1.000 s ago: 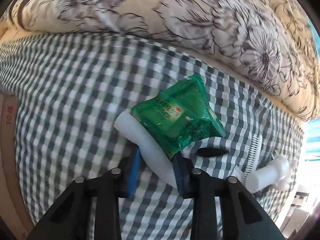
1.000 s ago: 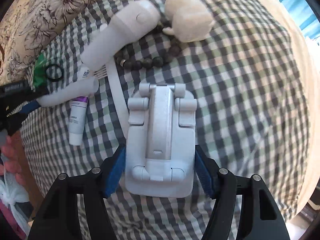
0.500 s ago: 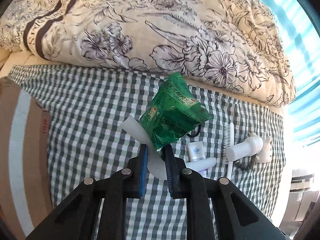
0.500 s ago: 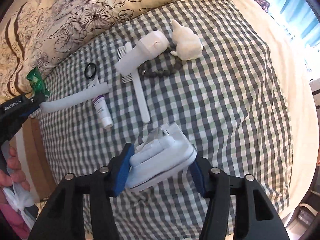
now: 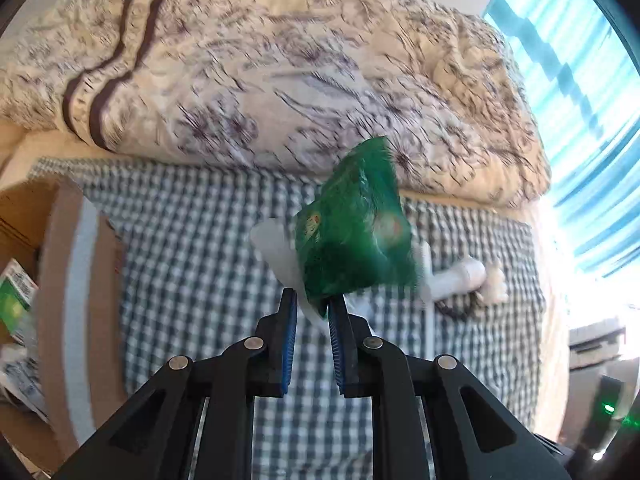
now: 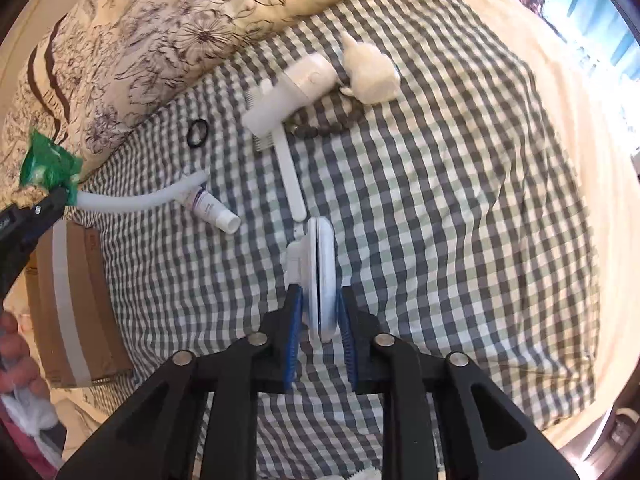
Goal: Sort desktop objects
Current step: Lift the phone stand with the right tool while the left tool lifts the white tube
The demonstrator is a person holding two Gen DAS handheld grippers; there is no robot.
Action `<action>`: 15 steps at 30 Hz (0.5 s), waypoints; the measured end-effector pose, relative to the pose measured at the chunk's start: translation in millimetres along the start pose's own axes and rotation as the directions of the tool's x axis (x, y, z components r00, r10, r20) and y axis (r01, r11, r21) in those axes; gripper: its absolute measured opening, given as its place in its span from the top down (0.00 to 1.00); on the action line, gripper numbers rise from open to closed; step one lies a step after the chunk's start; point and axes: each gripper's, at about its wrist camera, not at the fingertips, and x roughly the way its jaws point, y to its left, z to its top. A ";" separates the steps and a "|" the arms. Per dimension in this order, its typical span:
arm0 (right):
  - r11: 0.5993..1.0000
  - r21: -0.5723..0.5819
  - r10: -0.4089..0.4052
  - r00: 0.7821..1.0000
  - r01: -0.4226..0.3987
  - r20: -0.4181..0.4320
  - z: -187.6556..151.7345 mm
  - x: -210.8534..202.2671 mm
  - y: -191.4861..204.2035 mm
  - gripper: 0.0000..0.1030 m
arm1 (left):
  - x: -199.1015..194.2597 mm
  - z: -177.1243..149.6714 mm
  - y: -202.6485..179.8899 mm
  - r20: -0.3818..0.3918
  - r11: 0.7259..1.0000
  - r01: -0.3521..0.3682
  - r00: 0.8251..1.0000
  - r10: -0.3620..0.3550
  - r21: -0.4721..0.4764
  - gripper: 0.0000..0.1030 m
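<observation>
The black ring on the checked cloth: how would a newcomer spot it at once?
Start at the checked cloth and go to its edge nearest the flowered quilt. The black ring lies flat there, alone, left of the white comb. It is the only dark, open loop; the other dark item is a string of beads.

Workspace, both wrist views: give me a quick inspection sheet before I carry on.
Surface: checked cloth over a bed.
Job's things: comb, small tube, black ring, beads, white handheld device, plush toy lying on it.
Clutter: nothing seen.
Grippers: left gripper shut on green packet and white foam strip; right gripper shut on folded white stand.
Cables: nothing seen.
Surroundings: floral quilt, cardboard box, window.
</observation>
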 end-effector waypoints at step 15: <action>0.986 -0.158 0.039 0.996 -0.051 -0.079 4.9 38.7 29.9 0.38 | 84.4 -33.8 2.6 -0.126 0.998 0.017 0.992 -0.025 -0.062 0.54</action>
